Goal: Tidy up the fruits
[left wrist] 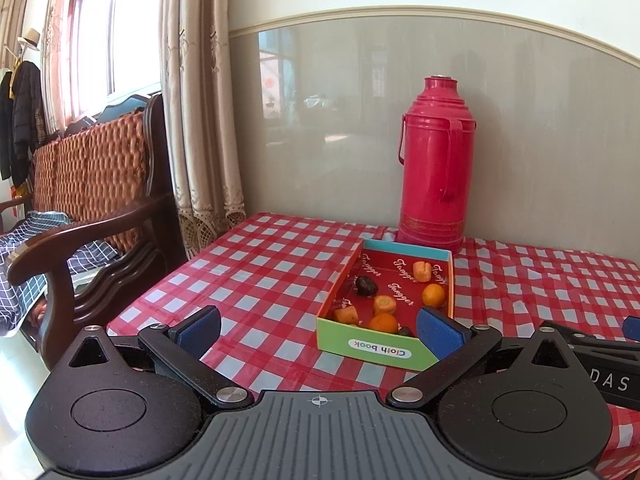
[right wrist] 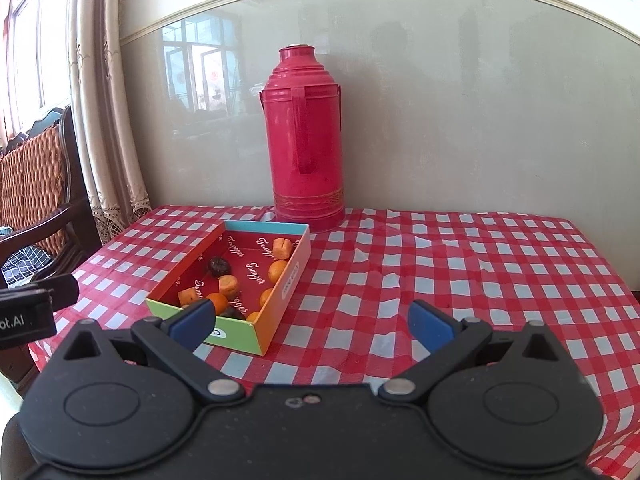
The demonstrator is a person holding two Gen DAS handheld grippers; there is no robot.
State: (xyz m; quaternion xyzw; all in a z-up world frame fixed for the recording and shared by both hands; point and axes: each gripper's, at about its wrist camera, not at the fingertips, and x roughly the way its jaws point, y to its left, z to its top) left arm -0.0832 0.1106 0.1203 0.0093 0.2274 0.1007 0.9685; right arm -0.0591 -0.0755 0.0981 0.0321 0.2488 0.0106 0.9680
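Note:
A shallow cardboard box [left wrist: 376, 350] with a red printed inside sits on the checked tablecloth; it also shows in the right wrist view [right wrist: 294, 276]. Inside lie several fruits: oranges [left wrist: 434, 294] [right wrist: 277, 271], tan lumpy pieces [left wrist: 385, 305] [right wrist: 229, 285] and a dark fruit [left wrist: 366, 285] [right wrist: 219, 266]. My left gripper [left wrist: 318, 330] is open and empty, just short of the box's near end. My right gripper [right wrist: 312, 322] is open and empty, near the box's near right corner.
A tall red thermos [left wrist: 434, 160] [right wrist: 306, 144] stands behind the box against the wall. A wooden armchair [left wrist: 92, 216] stands left of the table. The red-and-white tablecloth [right wrist: 460, 272] spreads right of the box. The table's left edge is close to the box.

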